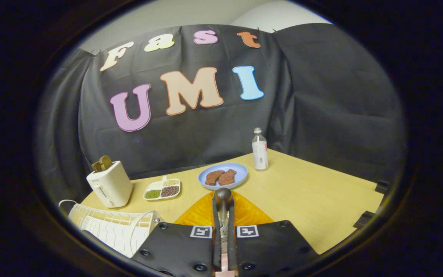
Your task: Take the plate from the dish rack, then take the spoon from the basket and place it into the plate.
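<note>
My claw clenched on the spoon, over the orange plate

My 2 fingers stand almost together with the spoon's handle pinched between them, and its dark bowl sticks up just past the fingertips, held above the middle of the orange plate, which lies flat on the wooden table right ahead of me. The white wire dish rack sits just to my left, beside the plate. Beyond it stands a white toaster with toast poking out of the slot, then a small divided dish of seeds. Beyond the spoon lies a blue plate with 2 brown pieces on it, and a clear bottle stands upright just to its right, near the black cloth wall
</note>
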Action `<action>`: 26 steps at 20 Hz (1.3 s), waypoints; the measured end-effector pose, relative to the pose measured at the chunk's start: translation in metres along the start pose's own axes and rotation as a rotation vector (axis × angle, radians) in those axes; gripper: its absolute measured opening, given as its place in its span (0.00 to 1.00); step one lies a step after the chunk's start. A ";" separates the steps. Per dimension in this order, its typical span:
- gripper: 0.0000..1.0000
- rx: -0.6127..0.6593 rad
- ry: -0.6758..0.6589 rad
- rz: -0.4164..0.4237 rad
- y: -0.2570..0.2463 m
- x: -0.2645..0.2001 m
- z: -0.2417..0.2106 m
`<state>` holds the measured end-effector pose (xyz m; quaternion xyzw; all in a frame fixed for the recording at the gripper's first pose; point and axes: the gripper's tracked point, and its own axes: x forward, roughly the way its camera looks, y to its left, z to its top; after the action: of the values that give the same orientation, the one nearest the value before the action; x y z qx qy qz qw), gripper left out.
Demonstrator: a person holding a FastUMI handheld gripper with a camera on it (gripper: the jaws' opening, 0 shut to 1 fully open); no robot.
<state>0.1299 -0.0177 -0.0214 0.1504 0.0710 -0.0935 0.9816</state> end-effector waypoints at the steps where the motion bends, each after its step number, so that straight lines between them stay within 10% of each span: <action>1: 0.09 -0.001 0.000 0.004 0.001 -0.002 0.005; 13: 0.09 0.038 -0.024 -0.003 0.000 -0.082 0.055; 26: 0.09 0.135 0.166 -0.003 -0.016 -0.134 -0.042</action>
<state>-0.0082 0.0022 -0.0431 0.2231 0.1457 -0.0868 0.9599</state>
